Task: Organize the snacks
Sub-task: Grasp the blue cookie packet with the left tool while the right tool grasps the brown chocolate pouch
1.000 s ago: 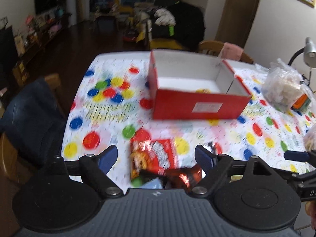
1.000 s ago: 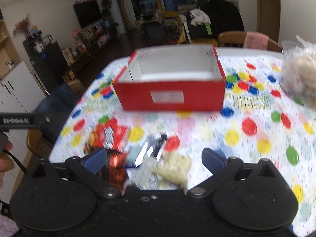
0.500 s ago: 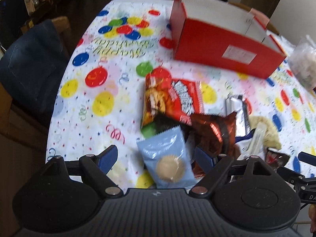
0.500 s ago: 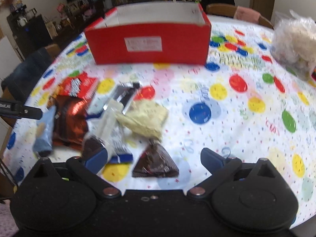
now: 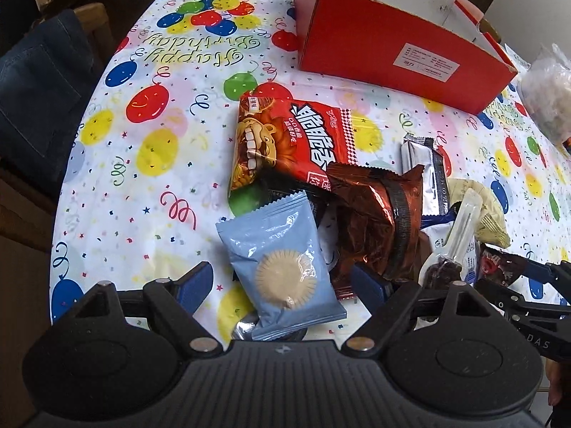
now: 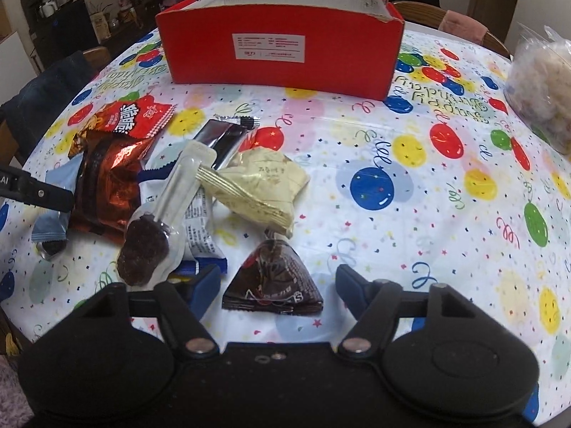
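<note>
Worktop [image 6: 410, 214] covered by a balloon-print birthday cloth. Red box [image 6: 278, 53], open at the top, white inside, stands at the far side with a white label on its near wall.

Snacks lie in a loose heap in front of the box, none inside it as far as can be seen. Red packet [image 5: 292, 142] with a cartoon face lies nearest the box. A shiny brown bag [image 5: 371, 221] overlaps its lower edge. A light blue biscuit packet [image 5: 282, 271] rests partly over the brown bag's left side. A silver bar wrapper [image 6: 225, 135] lies behind a cream packet [image 6: 260, 185]. A clear sleeve with a dark sweet [image 6: 150, 246] leans over a white-and-blue packet. A dark triangular packet [image 6: 274, 281] sits apart, nearest the right tool.

Left tool [image 5: 285, 285]: released, jaws wide. The blue biscuit packet lies between the fingers, pads clear of it.

Right tool [image 6: 278, 285]: jaws closing, the dark triangular packet between them, pads not yet on it; gaps show on both sides.

A clear bag of pale pieces [image 6: 542, 85] sits at the far right edge. Chair with dark denim over it [image 5: 39, 89] at the left side.
</note>
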A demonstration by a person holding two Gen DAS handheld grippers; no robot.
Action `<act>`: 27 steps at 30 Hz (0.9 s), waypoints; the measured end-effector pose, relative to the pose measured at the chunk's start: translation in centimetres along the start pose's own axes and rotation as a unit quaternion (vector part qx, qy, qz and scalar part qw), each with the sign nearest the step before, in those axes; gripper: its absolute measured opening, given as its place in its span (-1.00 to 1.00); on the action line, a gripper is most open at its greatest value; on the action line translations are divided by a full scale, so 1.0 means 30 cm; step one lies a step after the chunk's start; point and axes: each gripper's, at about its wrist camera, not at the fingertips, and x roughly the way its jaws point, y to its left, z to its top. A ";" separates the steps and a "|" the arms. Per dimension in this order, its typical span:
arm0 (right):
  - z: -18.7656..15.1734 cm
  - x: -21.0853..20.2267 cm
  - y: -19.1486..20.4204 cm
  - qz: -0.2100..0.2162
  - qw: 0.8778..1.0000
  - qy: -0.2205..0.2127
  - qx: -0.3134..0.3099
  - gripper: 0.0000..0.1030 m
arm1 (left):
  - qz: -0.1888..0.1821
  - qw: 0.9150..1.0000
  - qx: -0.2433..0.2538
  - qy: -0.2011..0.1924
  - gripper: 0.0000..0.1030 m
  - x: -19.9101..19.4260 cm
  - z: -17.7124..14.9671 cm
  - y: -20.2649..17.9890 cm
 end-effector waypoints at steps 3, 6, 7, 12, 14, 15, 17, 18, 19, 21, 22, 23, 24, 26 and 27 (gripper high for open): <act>0.001 0.001 0.000 0.001 1.000 -0.001 0.000 0.14 | -0.005 1.000 -0.006 -0.001 0.51 0.000 0.004 0.004; 0.003 0.001 -0.002 0.000 1.000 -0.002 0.001 -0.01 | -0.010 1.000 -0.006 0.003 0.28 0.002 0.009 0.007; 0.003 0.001 -0.003 0.001 1.000 -0.002 0.002 -0.02 | -0.013 1.000 -0.005 0.006 0.16 0.005 0.010 0.007; 0.003 0.001 0.000 0.000 1.000 -0.003 0.003 -0.10 | -0.013 1.000 -0.010 0.013 0.02 0.009 0.009 0.021; 0.003 -0.001 0.004 -0.003 1.000 -0.004 0.000 -0.18 | -0.015 1.000 -0.014 0.013 -0.04 0.007 0.009 0.029; 0.003 -0.003 0.005 -0.006 1.000 -0.005 -0.001 -0.22 | -0.016 1.000 -0.017 0.013 -0.05 0.006 0.009 0.033; 0.004 -0.006 0.003 -0.006 1.000 -0.006 0.002 -0.27 | -0.016 1.000 -0.018 0.012 -0.07 0.003 0.009 0.038; 0.005 -0.008 0.000 -0.005 1.000 -0.007 0.006 -0.29 | -0.017 1.000 -0.019 0.011 -0.07 0.002 0.010 0.041; 0.007 -0.009 -0.001 -0.004 1.000 -0.008 0.008 -0.30 | -0.016 1.000 -0.020 0.009 -0.08 0.000 0.009 0.043; 0.007 -0.013 -0.001 -0.005 1.000 -0.010 0.010 -0.36 | -0.018 1.000 -0.021 0.006 -0.08 -0.007 0.009 0.047; 0.007 -0.015 0.000 -0.006 1.000 -0.012 0.011 -0.37 | -0.019 1.000 -0.023 0.005 -0.08 -0.010 0.010 0.049; 0.008 -0.017 0.001 -0.007 1.000 -0.013 0.012 -0.39 | -0.020 1.000 -0.024 0.004 -0.08 -0.014 0.010 0.052; 0.009 -0.020 0.001 -0.007 1.000 -0.015 0.013 -0.40 | -0.021 0.999 -0.024 0.003 -0.08 -0.018 0.011 0.054; 0.011 -0.026 0.001 -0.009 1.000 -0.017 0.018 -0.41 | -0.022 0.999 -0.023 0.000 -0.08 -0.029 0.011 0.059; 0.011 -0.030 0.000 -0.010 1.000 -0.018 0.020 -0.43 | -0.023 0.999 -0.022 -0.002 -0.08 -0.033 0.011 0.060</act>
